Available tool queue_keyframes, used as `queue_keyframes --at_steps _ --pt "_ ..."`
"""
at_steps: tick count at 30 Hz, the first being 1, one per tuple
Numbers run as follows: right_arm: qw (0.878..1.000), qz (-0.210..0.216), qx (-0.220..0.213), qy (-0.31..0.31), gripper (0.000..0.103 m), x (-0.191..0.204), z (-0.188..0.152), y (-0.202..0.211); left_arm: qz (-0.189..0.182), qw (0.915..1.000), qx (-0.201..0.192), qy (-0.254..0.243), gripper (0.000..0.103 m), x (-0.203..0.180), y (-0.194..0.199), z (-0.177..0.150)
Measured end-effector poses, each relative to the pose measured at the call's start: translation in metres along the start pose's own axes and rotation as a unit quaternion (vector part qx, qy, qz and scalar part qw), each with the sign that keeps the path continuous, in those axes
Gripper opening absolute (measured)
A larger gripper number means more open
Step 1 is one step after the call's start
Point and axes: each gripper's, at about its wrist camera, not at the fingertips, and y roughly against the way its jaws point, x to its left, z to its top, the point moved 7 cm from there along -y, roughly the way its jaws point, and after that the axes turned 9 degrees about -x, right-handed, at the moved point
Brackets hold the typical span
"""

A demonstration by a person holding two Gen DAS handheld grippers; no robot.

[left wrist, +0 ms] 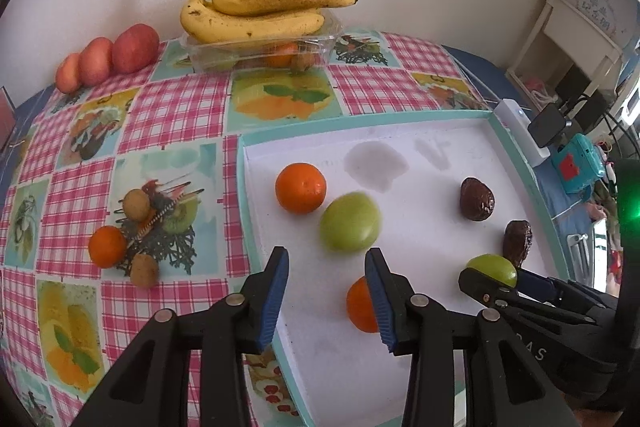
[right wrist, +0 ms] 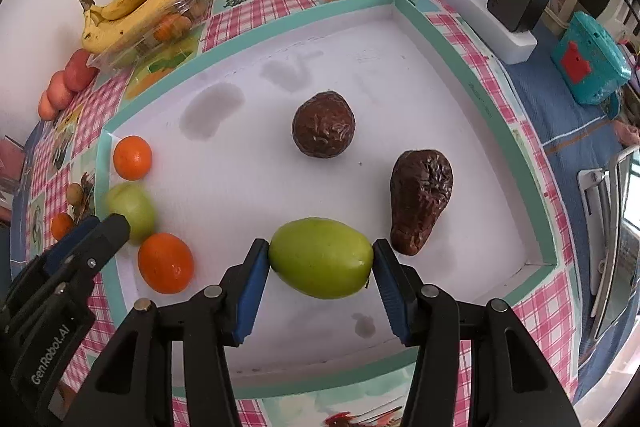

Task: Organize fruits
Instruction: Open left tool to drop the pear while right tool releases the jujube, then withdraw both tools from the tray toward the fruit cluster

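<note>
A white tray with a teal rim (left wrist: 360,117) (right wrist: 256,31) holds several fruits. My right gripper (right wrist: 320,247) (left wrist: 496,273) is shut on a green fruit (right wrist: 322,257) (left wrist: 492,267), pads pressing both its ends just above the tray floor. My left gripper (left wrist: 327,253) (right wrist: 106,225) stands open at the tray's left side with nothing between its fingers. A second green fruit (left wrist: 350,221) (right wrist: 132,211) lies just past its tips. Two oranges (left wrist: 301,193) (left wrist: 360,307) and two wrinkled brown fruits (right wrist: 323,125) (right wrist: 422,199) also lie in the tray.
On the checked tablecloth left of the tray lie an orange (left wrist: 107,247) and two small brown fruits (left wrist: 136,205). Bananas (left wrist: 256,11) rest on a clear plastic box (left wrist: 260,51) at the back wall, beside red fruits (left wrist: 108,59). A power strip (right wrist: 488,19) and teal device (right wrist: 588,59) sit right.
</note>
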Motion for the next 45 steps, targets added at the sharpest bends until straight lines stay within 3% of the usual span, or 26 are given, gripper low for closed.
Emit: queue_keyframes --at_steps 5,8,11,13,18,29,40,45 --pt "1.000 -0.003 -0.009 0.004 0.063 -0.001 0.004 0.007 0.004 0.9999 -0.011 0.010 0.057 0.005 0.013 0.009" --pt "1.000 -0.006 -0.023 0.007 0.063 -0.002 0.009 0.015 0.034 0.9994 -0.003 0.012 0.066 0.015 0.020 0.010" --pt "0.999 -0.008 -0.036 0.005 0.077 -0.002 0.012 0.022 0.069 0.9974 0.015 0.015 0.072 0.032 0.023 0.006" --pt "0.999 -0.006 -0.042 0.003 0.079 -0.003 0.012 0.025 0.080 0.9962 0.021 0.026 0.078 0.044 0.025 0.003" --pt "0.999 -0.005 -0.050 0.002 0.087 -0.001 0.011 0.027 0.106 0.9920 0.015 0.067 0.103 0.078 0.036 0.000" --pt "0.997 0.011 -0.076 0.001 0.094 0.012 0.014 0.035 0.151 0.9753 -0.022 0.159 0.103 0.158 0.069 0.001" --pt "0.996 0.029 -0.081 0.029 0.094 0.044 0.016 0.045 0.179 0.9729 -0.034 0.142 0.103 0.185 0.093 0.002" --pt "0.993 0.064 -0.090 0.042 0.094 0.075 0.017 0.055 0.187 0.9707 -0.042 0.145 0.103 0.201 0.106 0.002"
